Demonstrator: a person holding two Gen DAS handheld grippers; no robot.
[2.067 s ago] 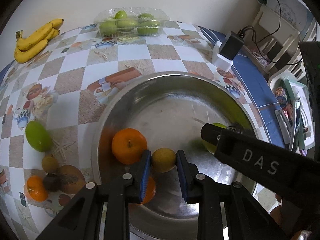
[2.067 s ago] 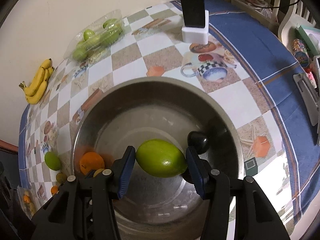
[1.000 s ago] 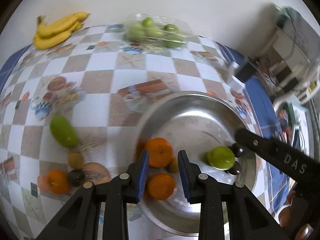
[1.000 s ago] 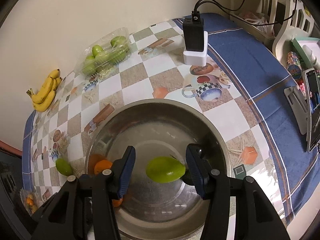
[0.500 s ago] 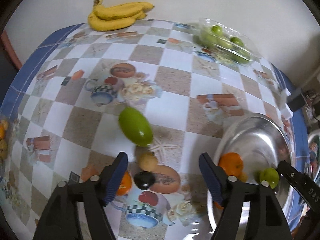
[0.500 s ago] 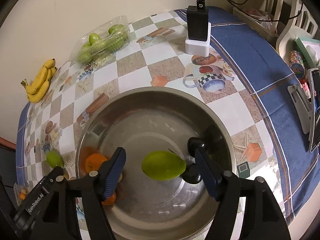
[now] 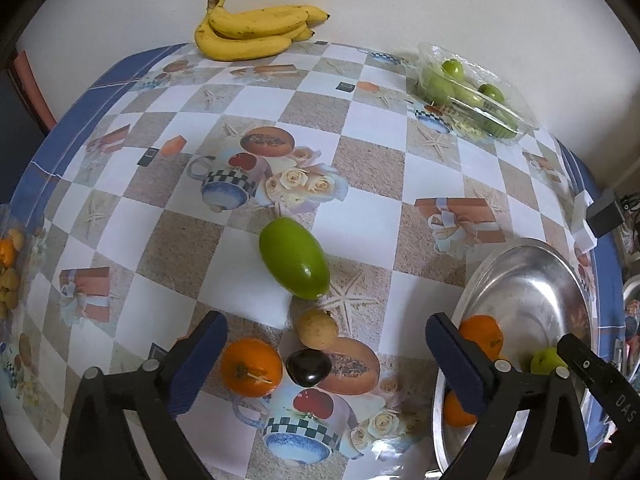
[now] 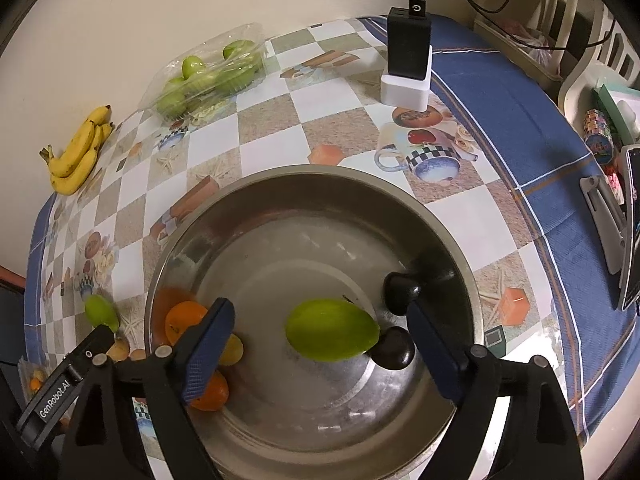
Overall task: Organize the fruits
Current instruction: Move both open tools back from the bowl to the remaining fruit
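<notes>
In the left wrist view my left gripper (image 7: 326, 346) hovers over the tablecloth with its jaws opening wide. Below and between them lie an orange (image 7: 252, 368), a dark fruit (image 7: 309, 367) and a small tan fruit (image 7: 317, 328), none touched. A green mango (image 7: 294, 263) lies just beyond. The steel bowl (image 8: 304, 172) sits under my right gripper (image 8: 318, 318), whose jaws are also opening. A second green mango (image 8: 332, 330) rests on the bowl's floor between them, free of both pads. Two dark fruits (image 8: 400, 288), oranges (image 8: 184, 320) and a yellowish fruit (image 8: 232, 350) share the bowl.
Bananas (image 7: 256, 32) and a clear box of green fruit (image 7: 468, 92) lie along the wall. A black charger on a white block (image 8: 408, 56) stands behind the bowl. A phone on a stand (image 8: 628, 232) is at the right edge. A bag of small fruit (image 7: 8, 272) lies far left.
My left gripper swung left from over the bowl to the loose fruit on the cloth and opened wide. My right gripper let go of the green mango, which now lies in the bowl.
</notes>
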